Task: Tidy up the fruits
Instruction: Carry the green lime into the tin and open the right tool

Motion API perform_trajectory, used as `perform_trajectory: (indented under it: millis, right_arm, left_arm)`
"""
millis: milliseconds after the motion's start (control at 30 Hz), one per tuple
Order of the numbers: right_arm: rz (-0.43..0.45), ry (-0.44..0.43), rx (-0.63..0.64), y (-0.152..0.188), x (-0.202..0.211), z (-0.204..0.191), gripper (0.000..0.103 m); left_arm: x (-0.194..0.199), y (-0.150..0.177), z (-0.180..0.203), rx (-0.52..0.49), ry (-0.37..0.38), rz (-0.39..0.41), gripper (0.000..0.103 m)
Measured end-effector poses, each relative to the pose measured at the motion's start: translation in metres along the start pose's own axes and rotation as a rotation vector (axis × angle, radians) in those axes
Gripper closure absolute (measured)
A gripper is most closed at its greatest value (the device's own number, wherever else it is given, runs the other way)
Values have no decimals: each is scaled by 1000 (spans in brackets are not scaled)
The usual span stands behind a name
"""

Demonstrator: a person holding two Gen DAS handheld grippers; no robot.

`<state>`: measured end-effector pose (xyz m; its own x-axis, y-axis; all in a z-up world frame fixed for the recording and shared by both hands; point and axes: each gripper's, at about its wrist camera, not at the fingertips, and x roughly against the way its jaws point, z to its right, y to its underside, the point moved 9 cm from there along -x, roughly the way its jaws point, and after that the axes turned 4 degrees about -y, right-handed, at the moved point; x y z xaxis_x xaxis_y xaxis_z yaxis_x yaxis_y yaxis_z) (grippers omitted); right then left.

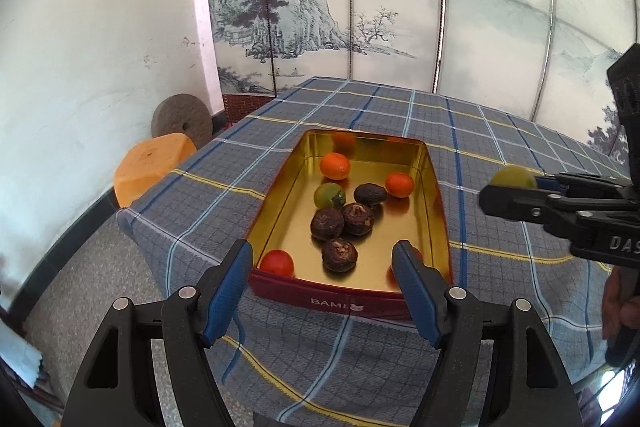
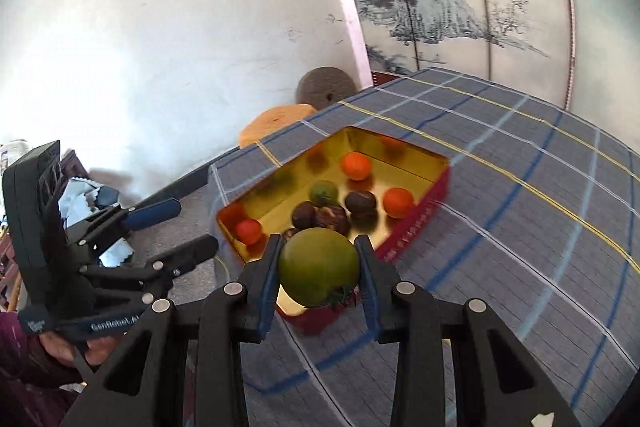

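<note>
Green fruit clamped in right hand-held gripper, carried above tin near edge on table; left hand-held gripper half open, empty; next, likely lower and release among fruits inside.

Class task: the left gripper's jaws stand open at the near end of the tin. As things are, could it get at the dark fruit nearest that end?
Probably yes. The left gripper is empty, the tin has no lid, and nothing lies over that dark fruit.
</note>
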<state>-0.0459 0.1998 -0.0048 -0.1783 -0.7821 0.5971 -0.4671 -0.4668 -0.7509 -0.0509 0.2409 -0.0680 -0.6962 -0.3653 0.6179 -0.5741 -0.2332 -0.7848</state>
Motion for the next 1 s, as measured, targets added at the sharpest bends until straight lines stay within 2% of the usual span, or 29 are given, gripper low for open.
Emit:
perform_trajectory:
  millis: [133, 333, 400, 1000]
  right_arm:
    - [-13, -22, -16, -7, -25, -5, 70]
    - [-45, -17, -29, -8, -56, -5, 69]
    - [-55, -7, -36, -7, -65, -3, 69]
    - [-99, 25, -65, 0, -95, 6, 67]
  left_arm:
    - [4, -7, -8, -2, -10, 39, 30]
    - [6, -14, -16, -15, -28, 62, 23]
    - [6, -16, -19, -15, -29, 62, 18]
    - [-1, -18, -34, 8, -58, 53, 8]
